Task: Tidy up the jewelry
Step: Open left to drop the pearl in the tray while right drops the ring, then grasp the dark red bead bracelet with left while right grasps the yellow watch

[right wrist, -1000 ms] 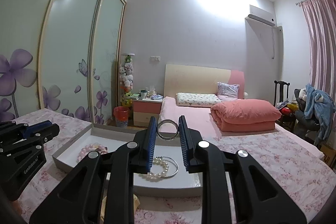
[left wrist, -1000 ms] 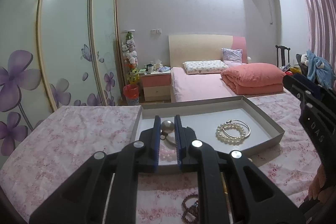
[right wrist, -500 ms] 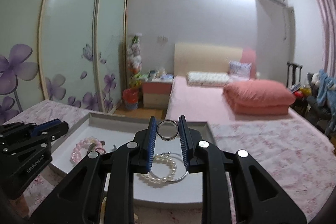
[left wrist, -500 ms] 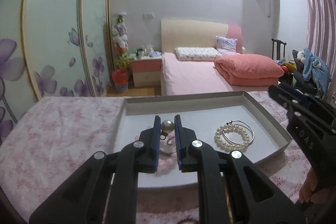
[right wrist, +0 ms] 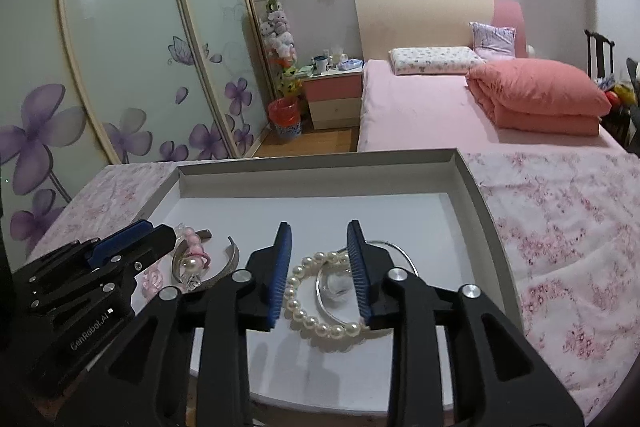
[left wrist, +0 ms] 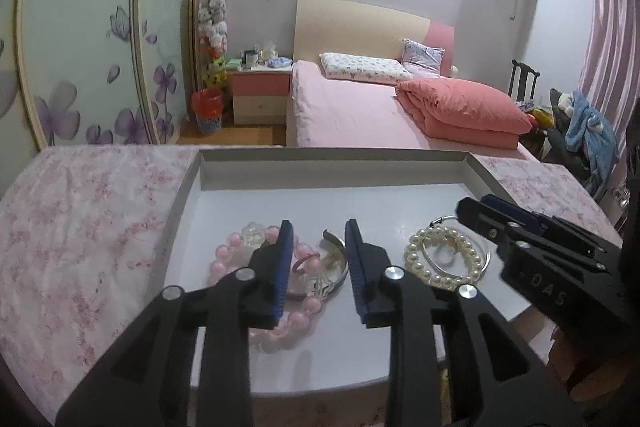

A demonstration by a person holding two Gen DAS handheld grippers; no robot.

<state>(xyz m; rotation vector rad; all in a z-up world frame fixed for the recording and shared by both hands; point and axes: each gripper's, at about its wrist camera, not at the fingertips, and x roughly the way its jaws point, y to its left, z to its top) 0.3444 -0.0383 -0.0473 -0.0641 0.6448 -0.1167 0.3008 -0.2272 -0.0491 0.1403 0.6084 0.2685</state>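
We find both tools over the white tray (left wrist: 192,183). The left gripper (left wrist: 316,263) and right gripper (right wrist: 318,267) have just been opening and now stand spread, pinching nothing. Inside the tray, the small ring (right wrist: 338,285) lies within the pearl bracelet (right wrist: 316,307), the pearl earring (right wrist: 192,267) beside the pink bracelet (left wrist: 256,259). We judge tangling likely: pieces dropped onto one another may snag.
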